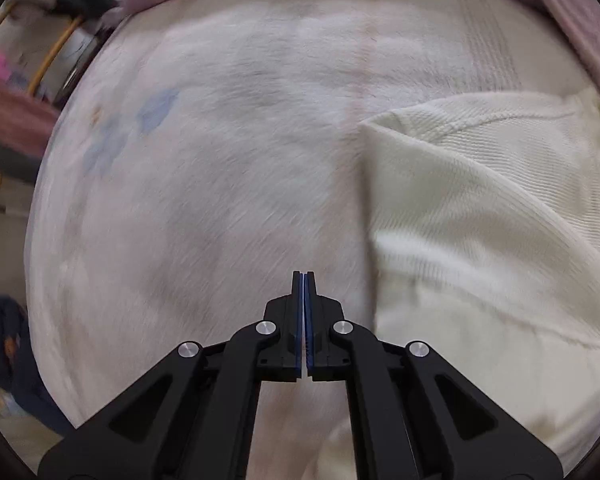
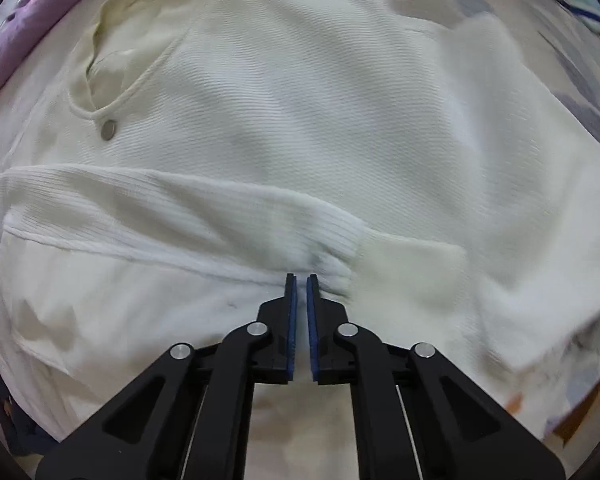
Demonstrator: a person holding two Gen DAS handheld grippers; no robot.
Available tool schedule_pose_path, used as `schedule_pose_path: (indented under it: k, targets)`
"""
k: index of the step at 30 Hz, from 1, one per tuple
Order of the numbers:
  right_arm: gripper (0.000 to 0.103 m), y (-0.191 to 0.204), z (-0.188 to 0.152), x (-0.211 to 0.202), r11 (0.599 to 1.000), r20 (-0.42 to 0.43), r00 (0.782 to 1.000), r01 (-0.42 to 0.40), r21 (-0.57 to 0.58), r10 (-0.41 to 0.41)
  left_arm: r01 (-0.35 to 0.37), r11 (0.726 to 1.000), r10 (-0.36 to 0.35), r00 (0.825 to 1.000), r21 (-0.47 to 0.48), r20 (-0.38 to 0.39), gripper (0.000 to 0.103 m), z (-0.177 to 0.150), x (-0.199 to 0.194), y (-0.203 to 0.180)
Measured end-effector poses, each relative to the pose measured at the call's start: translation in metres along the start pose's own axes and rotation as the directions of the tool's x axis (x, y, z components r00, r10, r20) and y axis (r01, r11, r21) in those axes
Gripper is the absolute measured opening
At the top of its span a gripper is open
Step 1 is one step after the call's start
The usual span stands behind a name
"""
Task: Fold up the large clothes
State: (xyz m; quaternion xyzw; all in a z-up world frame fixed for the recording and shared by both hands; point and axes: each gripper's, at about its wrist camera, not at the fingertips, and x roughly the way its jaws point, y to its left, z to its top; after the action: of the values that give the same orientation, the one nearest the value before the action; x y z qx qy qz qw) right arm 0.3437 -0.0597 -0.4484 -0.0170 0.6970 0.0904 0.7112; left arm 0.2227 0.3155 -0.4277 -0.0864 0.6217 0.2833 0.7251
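A cream-white knit garment (image 2: 300, 120) lies spread on a pale sheet, with an open neckline and a round metal snap (image 2: 108, 129) at the upper left. A ribbed sleeve (image 2: 172, 208) is folded across its body toward the left. My right gripper (image 2: 301, 278) hovers over the garment near the sleeve's cuff, its jaws nearly closed with a narrow gap, holding nothing. In the left wrist view the garment (image 1: 480, 220) fills the right side. My left gripper (image 1: 303, 276) is shut and empty over the bare sheet, left of the garment's edge.
The pale sheet (image 1: 200, 180) covers the surface and has faint blue prints. A purple fabric (image 1: 560, 8) runs along the far edge. Dark blue cloth (image 1: 4, 340) lies off the left edge. A yellow-framed rack (image 1: 56, 56) stands at the far left.
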Motion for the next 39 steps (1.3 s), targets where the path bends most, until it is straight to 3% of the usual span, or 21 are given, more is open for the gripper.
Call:
schedule_pose_path:
  k: [3, 5, 7, 9, 11, 15, 17, 20, 21, 22, 23, 25, 27, 29, 30, 31, 39]
  targets:
    - [0.007, 0.021, -0.001, -0.027, 0.997, 0.064, 0.995, -0.081, -0.006, 0.081, 0.135, 0.991, -0.133, 0.989, -0.02, 0.066, 0.003, -0.019, -0.044, -0.004]
    - [0.007, 0.048, 0.0, -0.028, 0.982, 0.067, 0.98, -0.184, -0.038, 0.187, 0.247, 0.969, -0.246, 0.968, -0.01, 0.052, 0.003, -0.036, -0.053, -0.016]
    - [0.007, 0.076, 0.0, -0.012, 0.977, 0.034, 0.979, -0.197, -0.078, 0.2, 0.237, 0.971, -0.238, 0.971, -0.03, -0.034, 0.003, -0.053, -0.026, -0.029]
    - [0.005, 0.088, -0.007, 0.011, 0.982, -0.024, 0.987, -0.159, -0.098, 0.157, 0.18, 0.984, -0.18, 0.975, -0.014, -0.126, 0.002, -0.083, 0.001, -0.032]
    - [0.003, 0.079, -0.03, 0.023, 0.989, -0.043, 0.992, -0.119, -0.084, 0.116, 0.205, 0.979, -0.205, 0.976, -0.005, -0.077, 0.002, -0.104, -0.003, -0.023]
    - [0.0, 0.046, -0.061, 0.014, 0.996, -0.067, 0.994, -0.087, -0.035, 0.085, 0.218, 0.975, -0.214, 0.971, 0.034, -0.109, 0.002, -0.135, -0.021, -0.007]
    - [0.0, 0.03, -0.071, 0.006, 0.997, -0.096, 0.993, -0.069, 0.022, 0.071, 0.129, 0.99, -0.119, 0.981, 0.059, -0.152, 0.003, -0.143, -0.03, -0.004]
    - [0.007, 0.015, -0.085, -0.024, 0.992, -0.089, 0.991, -0.091, 0.086, 0.099, 0.166, 0.986, -0.161, 0.977, 0.028, -0.137, 0.005, -0.153, -0.064, 0.008]
    - [0.007, 0.013, -0.09, -0.036, 0.99, -0.074, 0.991, -0.103, 0.093, 0.11, 0.164, 0.986, -0.16, 0.979, 0.021, -0.123, 0.009, -0.155, -0.081, 0.011]
    - [0.007, 0.012, -0.096, -0.053, 0.988, -0.053, 0.991, -0.121, 0.099, 0.127, 0.159, 0.987, -0.156, 0.982, 0.018, -0.108, 0.023, -0.159, -0.097, 0.011]
    - [0.007, 0.011, -0.101, -0.074, 0.984, -0.028, 0.988, -0.146, 0.1, 0.149, 0.156, 0.988, -0.155, 0.985, 0.015, -0.08, 0.048, -0.161, -0.121, 0.013]
    - [0.009, 0.008, -0.11, -0.102, 0.98, 0.004, 0.983, -0.181, 0.087, 0.181, 0.165, 0.986, -0.165, 0.986, 0.015, -0.028, 0.068, -0.163, -0.156, 0.01]
    - [0.023, 0.005, -0.128, -0.135, 0.976, 0.032, 0.978, -0.208, 0.069, 0.206, 0.162, 0.987, -0.162, 0.987, 0.019, 0.018, 0.071, -0.174, -0.198, 0.008]
    - [0.08, -0.007, -0.144, -0.167, 0.974, 0.062, 0.974, -0.219, 0.058, 0.216, 0.163, 0.987, -0.163, 0.985, 0.01, 0.065, 0.084, -0.183, -0.24, -0.002]
    - [0.089, -0.011, -0.15, -0.182, 0.975, 0.092, 0.973, -0.215, 0.053, 0.21, 0.171, 0.985, -0.17, 0.981, 0.003, 0.095, 0.086, -0.189, -0.259, -0.004]
    - [0.094, -0.015, -0.155, -0.194, 0.977, 0.117, 0.972, -0.209, 0.05, 0.202, 0.178, 0.984, -0.177, 0.978, -0.001, 0.109, 0.091, -0.193, -0.274, -0.012]
    - [0.094, -0.043, -0.214, -0.264, 0.973, 0.256, 0.95, -0.21, 0.091, 0.181, 0.282, 0.954, -0.297, 0.933, 0.099, 0.204, 0.091, -0.225, -0.352, -0.041]
